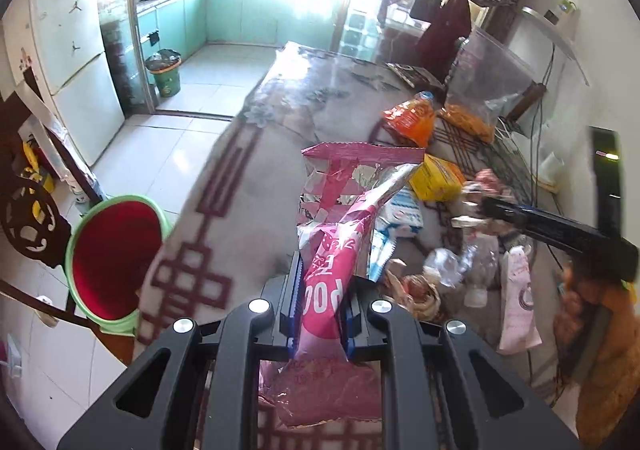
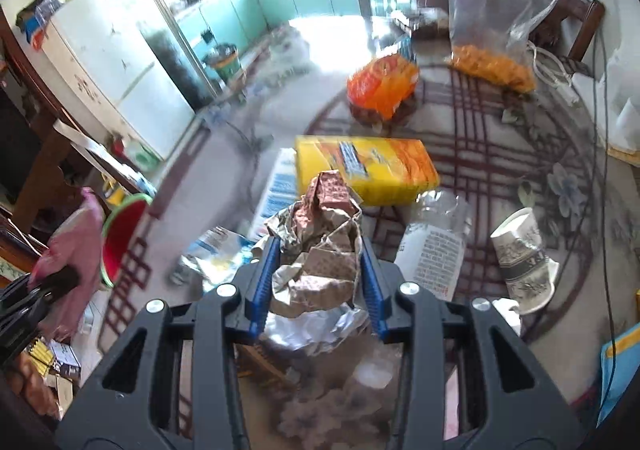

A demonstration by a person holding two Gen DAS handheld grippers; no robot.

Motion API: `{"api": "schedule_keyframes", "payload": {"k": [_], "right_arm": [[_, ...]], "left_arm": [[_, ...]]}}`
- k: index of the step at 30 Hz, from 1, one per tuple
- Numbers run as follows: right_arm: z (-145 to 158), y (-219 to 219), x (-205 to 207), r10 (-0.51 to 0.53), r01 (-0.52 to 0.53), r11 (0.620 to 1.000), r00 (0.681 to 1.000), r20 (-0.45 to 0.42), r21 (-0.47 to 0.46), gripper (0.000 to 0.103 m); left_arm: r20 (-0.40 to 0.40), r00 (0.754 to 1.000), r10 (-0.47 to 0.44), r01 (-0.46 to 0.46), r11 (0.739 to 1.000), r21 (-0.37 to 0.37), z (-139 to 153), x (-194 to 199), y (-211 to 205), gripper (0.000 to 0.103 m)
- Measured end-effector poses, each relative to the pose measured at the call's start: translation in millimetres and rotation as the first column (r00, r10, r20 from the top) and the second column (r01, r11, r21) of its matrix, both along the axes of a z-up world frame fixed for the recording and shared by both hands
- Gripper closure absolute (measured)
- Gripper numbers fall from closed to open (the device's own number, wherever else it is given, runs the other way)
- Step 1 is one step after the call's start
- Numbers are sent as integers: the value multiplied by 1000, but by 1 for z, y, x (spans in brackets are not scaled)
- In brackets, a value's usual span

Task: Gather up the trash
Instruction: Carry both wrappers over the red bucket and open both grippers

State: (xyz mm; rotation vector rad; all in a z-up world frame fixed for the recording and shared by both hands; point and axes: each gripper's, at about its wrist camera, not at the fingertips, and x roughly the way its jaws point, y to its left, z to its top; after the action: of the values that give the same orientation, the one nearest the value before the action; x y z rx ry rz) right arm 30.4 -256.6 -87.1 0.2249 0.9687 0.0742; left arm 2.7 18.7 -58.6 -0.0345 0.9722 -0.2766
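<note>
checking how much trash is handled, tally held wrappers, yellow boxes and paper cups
held wrappers: 2 (pink wrapper in the left claw, brown crumpled wrapper in the right claw)
yellow box: 1
paper cup: 1
total: 4

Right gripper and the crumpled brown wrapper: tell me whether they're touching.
Touching. In the right wrist view the right gripper has both blue pads against the sides of the crumpled brown wrapper, which bulges up between them, pinched with no gap showing.
</note>
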Motion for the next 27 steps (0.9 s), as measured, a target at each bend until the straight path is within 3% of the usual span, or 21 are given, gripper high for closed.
{"api": "schedule_keyframes", "payload": {"k": [12,27], "right_arm": [[52,78,-10,59,-55,998,992,116,-42,63],[56,182,14,89,-81,994,990,107,-80,63]], "left_arm": [[86,996,20,-25,998,55,19,16,51,89],[35,997,72,-73,997,25,4,53,150,89]]}}
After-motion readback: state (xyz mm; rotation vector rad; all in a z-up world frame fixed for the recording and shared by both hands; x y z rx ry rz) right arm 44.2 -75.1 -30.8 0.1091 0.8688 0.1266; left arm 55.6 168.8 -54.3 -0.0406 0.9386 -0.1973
